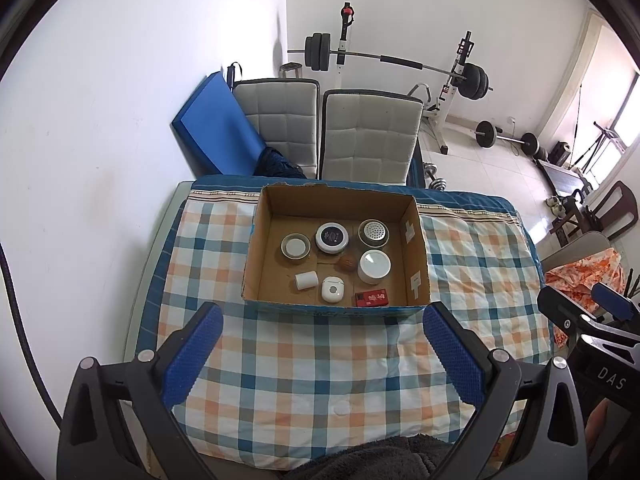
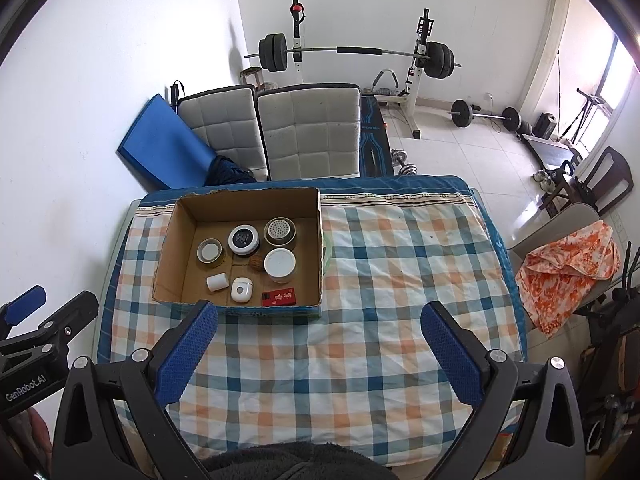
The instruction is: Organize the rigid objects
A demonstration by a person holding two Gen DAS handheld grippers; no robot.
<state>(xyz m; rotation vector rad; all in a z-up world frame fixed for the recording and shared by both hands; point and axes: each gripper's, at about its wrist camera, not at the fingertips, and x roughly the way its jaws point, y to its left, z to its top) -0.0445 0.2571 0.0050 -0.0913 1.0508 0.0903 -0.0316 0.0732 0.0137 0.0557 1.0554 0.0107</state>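
Observation:
A cardboard box (image 1: 416, 248) (image 2: 176, 236) stands at the far side of the checked tablecloth. Inside lie several items: a black-topped round tin (image 1: 331, 237), a perforated-lid jar (image 1: 373, 232), a white-lidded jar (image 1: 374, 265), a small glass jar (image 1: 295, 246), a walnut (image 1: 347, 263), a white cylinder (image 1: 306, 281), a white case (image 1: 333, 289) and a red box (image 1: 372, 298). My left gripper (image 1: 322, 320) is open and empty, held above the cloth in front of the box. My right gripper (image 2: 318, 318) is open and empty, to the right of the box front.
The checked cloth (image 2: 400, 280) covers the table (image 1: 136, 304). Two grey padded chairs (image 1: 368, 136) stand behind it, with a blue mat (image 1: 216, 132) against the wall. A barbell rack (image 2: 416, 64) stands further back. An orange cloth (image 2: 568, 260) hangs over a chair on the right.

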